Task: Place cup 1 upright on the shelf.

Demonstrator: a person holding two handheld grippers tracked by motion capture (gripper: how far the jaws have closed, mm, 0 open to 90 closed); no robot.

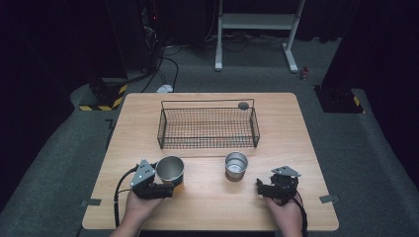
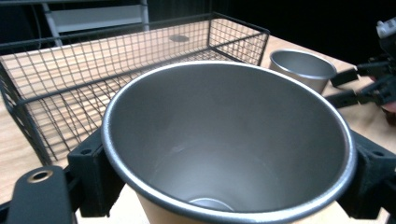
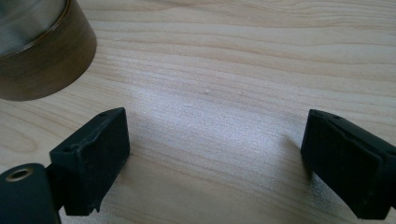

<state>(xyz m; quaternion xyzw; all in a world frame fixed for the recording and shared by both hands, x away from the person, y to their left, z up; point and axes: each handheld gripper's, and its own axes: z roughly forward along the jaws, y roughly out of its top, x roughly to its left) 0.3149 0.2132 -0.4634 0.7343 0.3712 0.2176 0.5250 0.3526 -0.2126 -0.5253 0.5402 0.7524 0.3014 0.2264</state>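
Left claw (image 1: 165,183) is clamped on a steel cup (image 1: 170,170), one jaw on each side of its wall, at the bench (image 1: 207,207) front left. Second cup (image 1: 235,165) stands near. Right claw (image 1: 267,187) is apart, empty. Wire basket (image 1: 207,127) sits behind.

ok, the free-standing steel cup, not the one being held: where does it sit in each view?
High view: free-standing steel cup stands at table centre, just in front of the wire basket.
Left gripper view: upper right, behind the held cup, beside the basket's corner.
Right gripper view: top left corner, its lower wall and base on the wood.
Shared landmark: the light wooden tabletop under the cup.
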